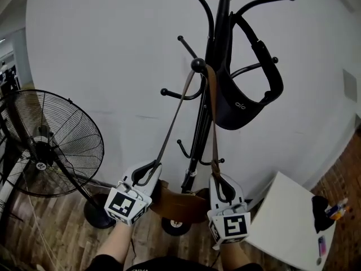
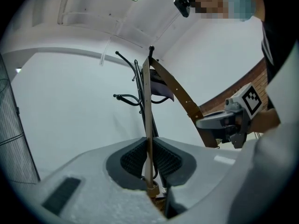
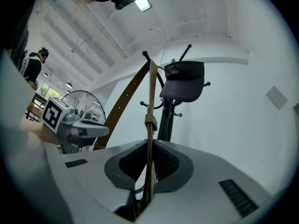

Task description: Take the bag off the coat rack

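- The bag [image 1: 179, 205] is smooth brown leather with a rounded body. It hangs low in front of the coat rack [image 1: 221, 33], between my two tools.
- Its flat strap [image 1: 174, 117] is looped over a round knob [image 1: 198, 65] on the rack, and its two runs spread apart on the way down.
- My left tool [image 1: 148, 174] pinches the strap's left run. In the left gripper view the thin band stands edge-on between the ribbed dark pads [image 2: 133, 158], which press it from both sides.
- My right tool [image 1: 224, 188] is clamped on the right run in the same way.
- The rack is black metal tubing with curved, ball-tipped arms. A dark visor [image 1: 243, 97] hangs from an upper arm.
- Only the head view shows the bag's body, the wire-caged fan [image 1: 51, 143] on the wood-plank floor [image 1: 56, 230], and the white square surface [image 1: 282, 230] at lower right.
- Only the right gripper view shows a leather loop [image 3: 149, 122] wrapped round the strap above the jaws.
- The left gripper view shows a row of small holes along the strap's far run.
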Action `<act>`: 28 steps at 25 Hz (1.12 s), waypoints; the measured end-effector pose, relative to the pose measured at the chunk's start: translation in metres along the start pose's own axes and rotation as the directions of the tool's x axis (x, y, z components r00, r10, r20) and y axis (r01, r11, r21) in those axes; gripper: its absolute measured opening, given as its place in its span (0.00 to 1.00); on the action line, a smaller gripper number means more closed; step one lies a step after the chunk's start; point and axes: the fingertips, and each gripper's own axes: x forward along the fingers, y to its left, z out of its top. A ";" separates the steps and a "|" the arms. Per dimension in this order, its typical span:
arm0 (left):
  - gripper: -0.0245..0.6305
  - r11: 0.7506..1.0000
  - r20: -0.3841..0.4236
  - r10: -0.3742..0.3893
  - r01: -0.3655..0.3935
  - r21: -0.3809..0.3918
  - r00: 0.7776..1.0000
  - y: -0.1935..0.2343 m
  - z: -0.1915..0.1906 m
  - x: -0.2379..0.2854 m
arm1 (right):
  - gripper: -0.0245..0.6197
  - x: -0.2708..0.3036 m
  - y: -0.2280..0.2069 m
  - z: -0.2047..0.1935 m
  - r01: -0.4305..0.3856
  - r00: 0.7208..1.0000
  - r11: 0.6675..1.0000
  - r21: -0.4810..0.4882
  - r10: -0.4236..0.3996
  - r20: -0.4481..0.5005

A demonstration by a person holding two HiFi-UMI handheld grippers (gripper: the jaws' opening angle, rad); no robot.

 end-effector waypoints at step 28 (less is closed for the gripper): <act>0.07 0.992 -0.045 0.122 -0.123 -0.006 0.991 0.003 0.019 -0.018 | 0.08 -0.004 -0.009 0.021 -0.106 0.994 0.993 0.046 0.105 0.031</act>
